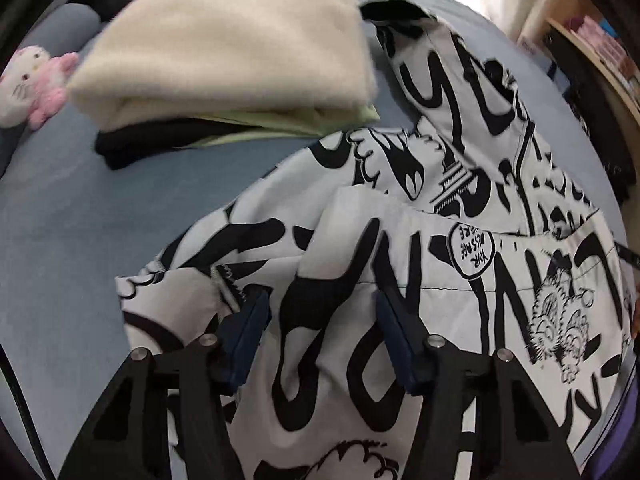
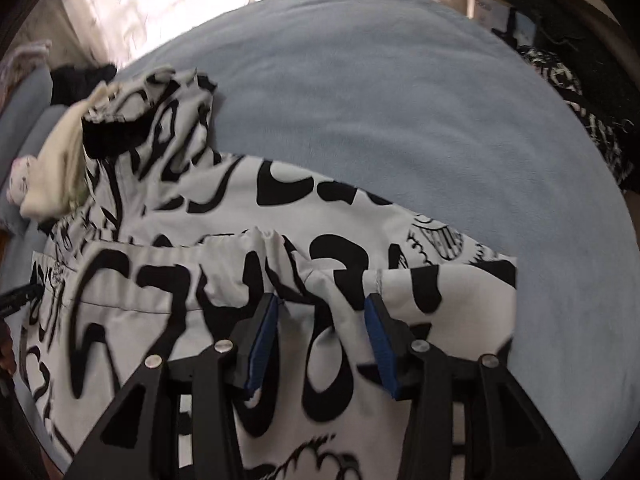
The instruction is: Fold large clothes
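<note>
A large white garment with black graffiti print lies spread and partly folded on the blue bed. My left gripper points down over the garment's near left part. Its jaws are open, with printed cloth lying slack between the blue pads, which do not press on it. In the right wrist view the same garment stretches across the bed. My right gripper hovers over a gathered hem, open, its pads apart from the fabric fold between them.
A stack of folded clothes, cream over light green over black, sits at the back left of the garment. A pink and white plush toy lies at the far left. A wooden shelf stands at the right.
</note>
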A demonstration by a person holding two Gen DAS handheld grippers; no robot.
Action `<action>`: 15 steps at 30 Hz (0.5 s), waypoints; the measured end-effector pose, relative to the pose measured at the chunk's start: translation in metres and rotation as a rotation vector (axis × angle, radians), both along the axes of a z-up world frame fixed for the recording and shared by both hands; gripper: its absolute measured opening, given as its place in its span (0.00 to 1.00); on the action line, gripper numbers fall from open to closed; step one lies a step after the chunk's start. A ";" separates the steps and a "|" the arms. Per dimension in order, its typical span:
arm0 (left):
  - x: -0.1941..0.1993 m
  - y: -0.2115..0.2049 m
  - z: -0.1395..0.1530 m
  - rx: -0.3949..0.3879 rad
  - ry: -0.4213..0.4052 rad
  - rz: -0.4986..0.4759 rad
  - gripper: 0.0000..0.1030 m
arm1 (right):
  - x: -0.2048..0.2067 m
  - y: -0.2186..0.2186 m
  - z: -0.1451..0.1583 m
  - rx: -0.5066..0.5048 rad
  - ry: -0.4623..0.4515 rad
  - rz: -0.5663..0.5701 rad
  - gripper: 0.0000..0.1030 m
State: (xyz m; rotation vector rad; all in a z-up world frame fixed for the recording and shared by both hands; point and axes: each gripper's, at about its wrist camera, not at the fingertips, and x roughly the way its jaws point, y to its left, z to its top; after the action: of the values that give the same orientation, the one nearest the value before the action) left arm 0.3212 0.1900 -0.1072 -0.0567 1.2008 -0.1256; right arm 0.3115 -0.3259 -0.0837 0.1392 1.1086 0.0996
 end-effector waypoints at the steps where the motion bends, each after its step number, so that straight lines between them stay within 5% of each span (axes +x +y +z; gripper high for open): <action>1: 0.002 -0.001 -0.002 0.006 0.003 -0.004 0.53 | 0.004 -0.001 -0.005 0.008 0.013 0.012 0.44; 6: 0.010 -0.001 -0.008 -0.007 0.020 -0.010 0.52 | 0.011 0.001 -0.016 0.017 0.024 0.053 0.43; 8: 0.008 -0.004 -0.007 -0.024 0.014 -0.022 0.27 | 0.007 0.001 -0.016 0.052 0.004 0.063 0.22; 10: 0.001 -0.012 -0.001 0.048 -0.021 -0.012 0.14 | 0.000 0.008 -0.013 0.021 -0.016 0.063 0.08; 15: -0.022 -0.032 0.030 0.162 -0.160 0.020 0.06 | -0.031 0.023 0.016 -0.106 -0.170 0.012 0.04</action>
State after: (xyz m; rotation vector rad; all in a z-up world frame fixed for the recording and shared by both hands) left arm 0.2997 0.1575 -0.0777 0.0826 1.0469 -0.0146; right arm 0.2804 -0.3029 -0.0676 0.0290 0.9428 0.0620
